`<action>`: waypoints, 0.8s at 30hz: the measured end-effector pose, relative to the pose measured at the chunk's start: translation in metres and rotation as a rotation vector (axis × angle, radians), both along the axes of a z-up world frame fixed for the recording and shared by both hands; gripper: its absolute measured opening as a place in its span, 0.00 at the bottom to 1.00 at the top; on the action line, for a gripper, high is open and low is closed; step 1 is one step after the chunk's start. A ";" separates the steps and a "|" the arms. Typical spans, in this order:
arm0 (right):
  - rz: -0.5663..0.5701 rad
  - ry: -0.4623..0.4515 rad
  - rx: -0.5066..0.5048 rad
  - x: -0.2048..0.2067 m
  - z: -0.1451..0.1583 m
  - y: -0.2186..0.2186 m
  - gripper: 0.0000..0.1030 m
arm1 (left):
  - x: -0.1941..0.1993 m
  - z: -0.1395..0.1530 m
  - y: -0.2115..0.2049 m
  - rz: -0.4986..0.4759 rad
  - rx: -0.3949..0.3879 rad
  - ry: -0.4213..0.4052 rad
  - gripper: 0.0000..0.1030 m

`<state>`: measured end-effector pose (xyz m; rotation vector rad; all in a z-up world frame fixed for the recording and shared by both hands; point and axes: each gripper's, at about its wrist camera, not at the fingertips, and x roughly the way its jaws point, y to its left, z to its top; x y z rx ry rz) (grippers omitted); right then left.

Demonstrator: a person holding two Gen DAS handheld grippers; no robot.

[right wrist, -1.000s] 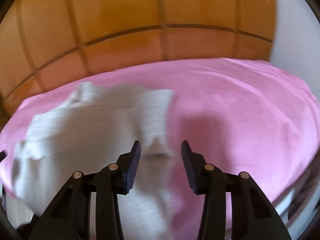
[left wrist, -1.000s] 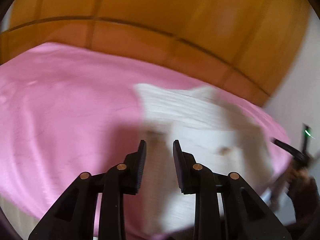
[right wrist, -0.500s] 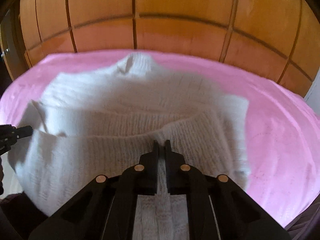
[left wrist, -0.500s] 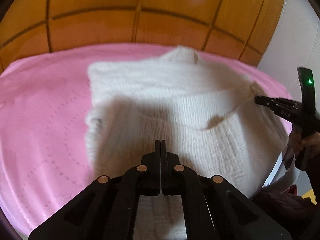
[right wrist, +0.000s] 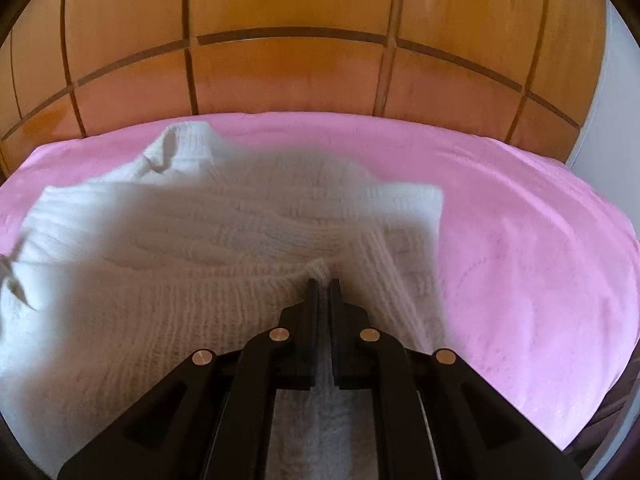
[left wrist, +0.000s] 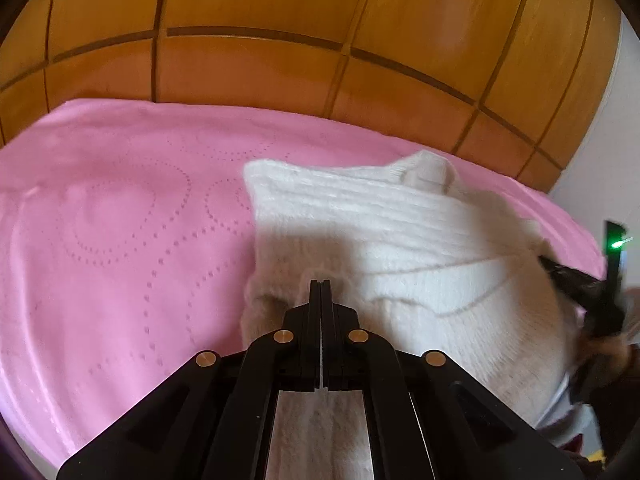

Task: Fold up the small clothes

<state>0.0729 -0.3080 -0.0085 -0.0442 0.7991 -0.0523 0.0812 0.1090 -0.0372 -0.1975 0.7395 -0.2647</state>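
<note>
A white knitted sweater (left wrist: 400, 232) lies on a pink bedspread (left wrist: 120, 220), its collar toward the wooden headboard. My left gripper (left wrist: 321, 285) is shut on the sweater's near left hem. My right gripper (right wrist: 323, 285) is shut on the near right hem of the sweater (right wrist: 200, 272), with knit pinched between the jaws. Both hold the lower edge lifted and folded over the body of the sweater. The right gripper also shows at the right edge of the left wrist view (left wrist: 576, 280).
A wooden panelled headboard (right wrist: 320, 72) stands along the far side of the bed. A white wall (right wrist: 612, 100) is at the right. The bedspread's edge (right wrist: 580, 408) drops off at the near right.
Both grippers were open a second ago and have shut on the sweater's hem. They have since carried the hem up and forward over the sweater.
</note>
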 end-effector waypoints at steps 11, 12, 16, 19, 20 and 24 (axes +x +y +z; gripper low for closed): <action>-0.002 -0.012 0.004 -0.005 0.002 0.002 0.05 | -0.015 -0.021 -0.039 -0.152 0.283 0.002 0.47; -0.003 -0.009 0.012 -0.005 0.002 0.000 0.05 | -0.006 -0.028 -0.038 -0.133 0.290 0.029 0.44; -0.004 -0.019 0.037 -0.008 0.016 -0.001 0.05 | -0.015 -0.015 -0.031 -0.106 0.250 -0.052 0.03; 0.002 -0.086 0.073 -0.017 0.037 -0.002 0.05 | -0.023 0.001 -0.005 -0.041 0.152 -0.090 0.03; 0.000 -0.097 0.078 -0.017 0.040 -0.002 0.05 | -0.022 0.003 0.005 -0.014 0.122 -0.091 0.03; -0.008 -0.010 0.062 0.001 0.013 0.001 0.05 | -0.005 -0.009 0.013 0.048 0.093 -0.038 0.03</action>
